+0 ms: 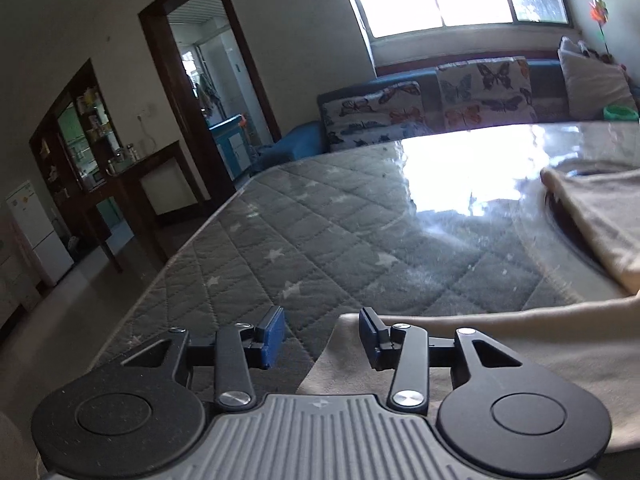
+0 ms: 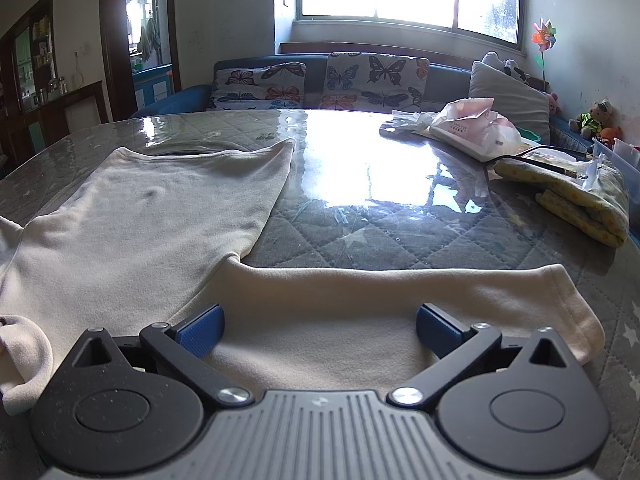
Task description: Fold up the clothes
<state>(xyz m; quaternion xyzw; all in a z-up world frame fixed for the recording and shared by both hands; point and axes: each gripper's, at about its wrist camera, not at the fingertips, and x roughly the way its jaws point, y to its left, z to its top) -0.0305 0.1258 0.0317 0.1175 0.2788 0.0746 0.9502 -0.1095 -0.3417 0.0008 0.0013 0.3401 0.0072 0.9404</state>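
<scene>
right gripper (image 2: pixel 318 330) nearest the lens: blue fingers (image 2: pixel 200 330) spread as wide as they go, nothing clamped, hovering over the right sleeve (image 2: pixel 420 300) of the cream long-sleeve top (image 2: pixel 140 216). whether the pads touch the cloth, cannot tell.

left gripper (image 1: pixel 322 336): fingers (image 1: pixel 274 330) part open, nothing between them. the right-hand pad sits at the edge of the cream fabric (image 1: pixel 500 336), which runs off toward 3 o'clock; the left pad is over bare quilting.

garment location: spread flat on the counter (image 2: pixel 360 216), a quilted star-print cover under a glossy clear sheet. in the right wrist view the body runs from 9 toward 11 o'clock, its open end (image 2: pixel 208 152) farthest from the camera. the right sleeve stretches sideways toward 3 o'clock, cuff (image 2: pixel 576 312) near the counter edge. a bit of cream cloth (image 2: pixel 20 356) bunches at 8 o'clock, likely collar or the other sleeve; too cropped to say.

progress, my read: early. top is laid out and mostly smooth, no fold visible yet. sleeve is still fully extended.

left to do: sleeves in over the body, sides in, then fold lengthwise and stack. a yellow folded cloth (image 2: pixel 584 208) at 3 o'clock may be a finished piece; can't confirm. packets and a plastic bag (image 2: pixel 468 124) at 1 o'clock are well apart from the work area.
</scene>
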